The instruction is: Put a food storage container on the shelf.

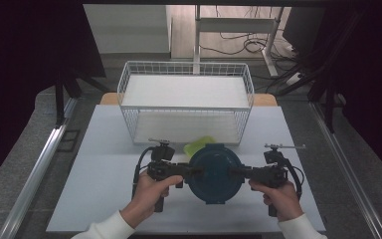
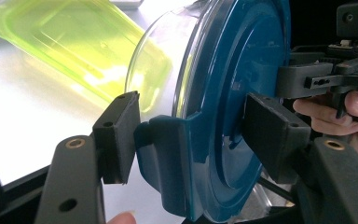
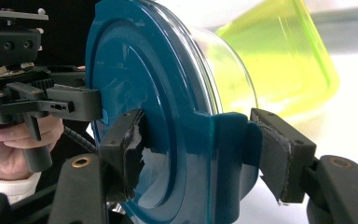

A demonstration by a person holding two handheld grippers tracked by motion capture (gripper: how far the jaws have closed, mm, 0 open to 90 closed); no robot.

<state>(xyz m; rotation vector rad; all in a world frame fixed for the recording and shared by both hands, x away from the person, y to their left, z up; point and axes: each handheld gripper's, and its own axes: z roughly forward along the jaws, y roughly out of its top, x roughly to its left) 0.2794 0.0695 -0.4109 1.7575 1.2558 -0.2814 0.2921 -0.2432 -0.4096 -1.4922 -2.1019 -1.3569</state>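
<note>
A round clear container with a dark teal lid (image 1: 214, 172) hangs between my two grippers at the front middle of the table, lid facing up. My left gripper (image 1: 195, 170) is shut on the lid's left clip tab, one pad under the rim and one on top of the lid (image 2: 242, 84). On the opposite side, my right gripper (image 1: 235, 172) is shut on the other clip tab (image 3: 228, 140), its pads (image 3: 275, 154) pressing top and bottom. Just behind lies a yellow-green translucent container (image 1: 199, 146), tilted on its side (image 2: 74, 46) (image 3: 284, 60).
A white wire basket (image 1: 184, 108) with two shelves stands at the back middle of the white table (image 1: 99, 164). Metal rails run along both sides of the table. Dark stands and cables lie on the floor beyond.
</note>
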